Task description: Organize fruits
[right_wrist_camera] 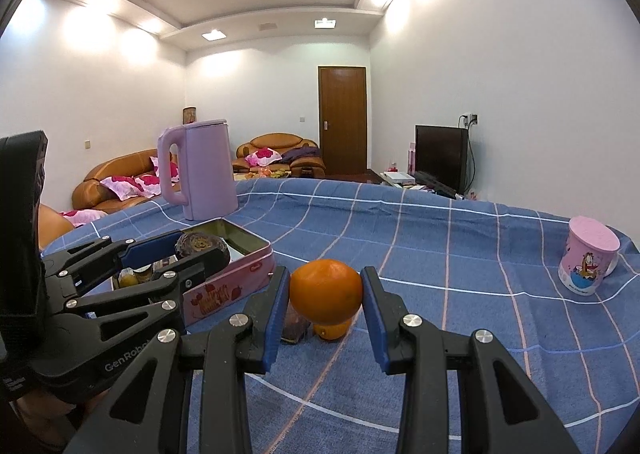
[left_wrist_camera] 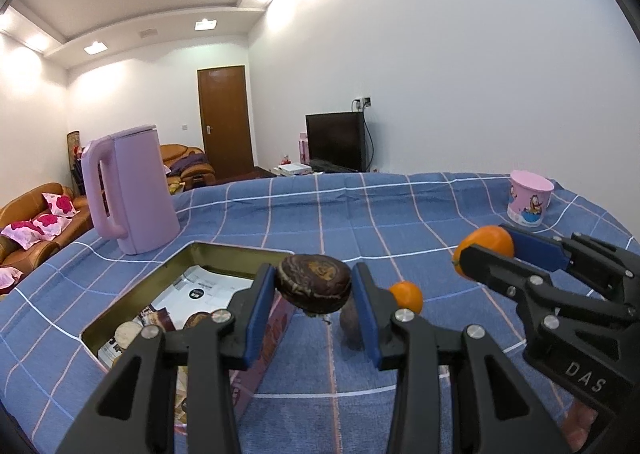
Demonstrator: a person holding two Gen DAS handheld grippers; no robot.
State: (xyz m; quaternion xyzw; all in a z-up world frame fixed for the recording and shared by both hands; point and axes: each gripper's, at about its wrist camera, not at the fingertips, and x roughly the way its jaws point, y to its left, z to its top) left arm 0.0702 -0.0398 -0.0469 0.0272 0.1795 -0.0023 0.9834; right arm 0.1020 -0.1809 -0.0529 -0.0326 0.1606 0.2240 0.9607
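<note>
Above the tabletop [left_wrist_camera: 400, 214], the left tongs [left_wrist_camera: 313, 290] grip a dark wrinkled fruit [left_wrist_camera: 313, 288] beside the open tin [left_wrist_camera: 140, 290]; the right tongs [right_wrist_camera: 325, 298] clasp an orange [right_wrist_camera: 325, 296]. Both look mid-carry; next, each wants lowering into the tin.

Black left gripper [left_wrist_camera: 313, 296], blue pads, silver screws ("DAS" marking on right gripper [right_wrist_camera: 326, 296]).

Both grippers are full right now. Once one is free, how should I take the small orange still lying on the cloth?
Grip the small orange across its widest middle, coming from above. It is round and low on the tablecloth, and a dark fruit sits close on its tin side, so keep the fingers clear of that side.
</note>
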